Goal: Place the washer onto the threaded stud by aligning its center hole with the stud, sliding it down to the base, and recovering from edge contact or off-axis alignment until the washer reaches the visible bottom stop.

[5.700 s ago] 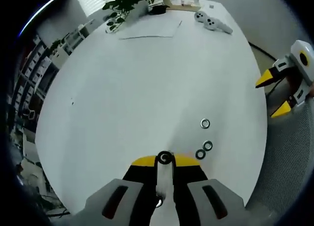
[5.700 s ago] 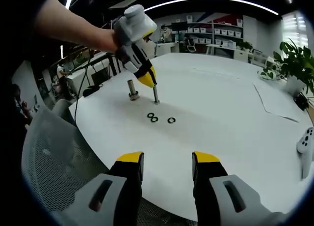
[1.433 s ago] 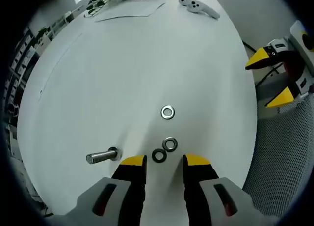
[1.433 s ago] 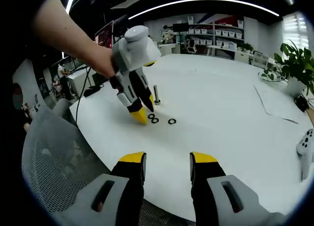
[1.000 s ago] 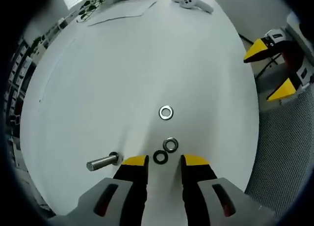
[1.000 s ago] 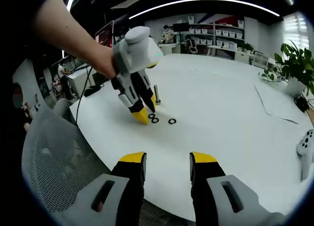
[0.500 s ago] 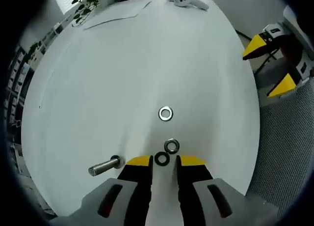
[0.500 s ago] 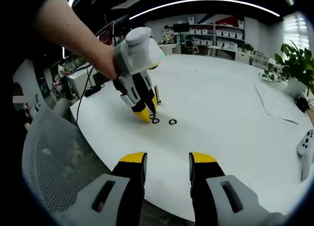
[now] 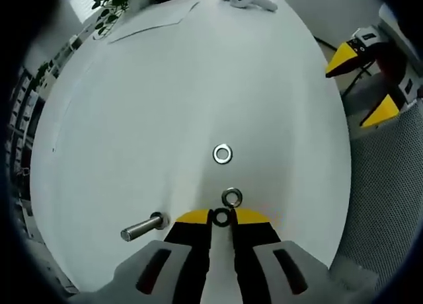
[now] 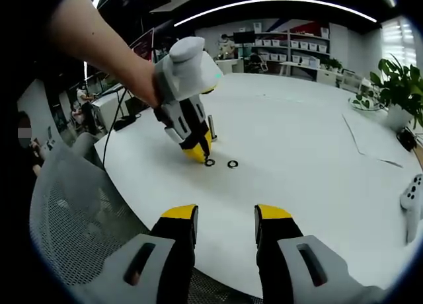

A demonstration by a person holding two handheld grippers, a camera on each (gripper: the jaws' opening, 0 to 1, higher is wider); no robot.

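Three washers lie on the white table (image 9: 165, 106) in the left gripper view: the left gripper (image 9: 221, 217) closes its yellow tips on the dark washer (image 9: 221, 217), another washer (image 9: 230, 197) at 12 o'clock just beyond, the threaded stud (image 9: 142, 227) at 9 o'clock. In the right gripper view, the right gripper (image 10: 225, 215) hovers with jaws apart, well short of the washers.

Grey grippers' black fingers (image 9: 192, 241) have yellow tips.
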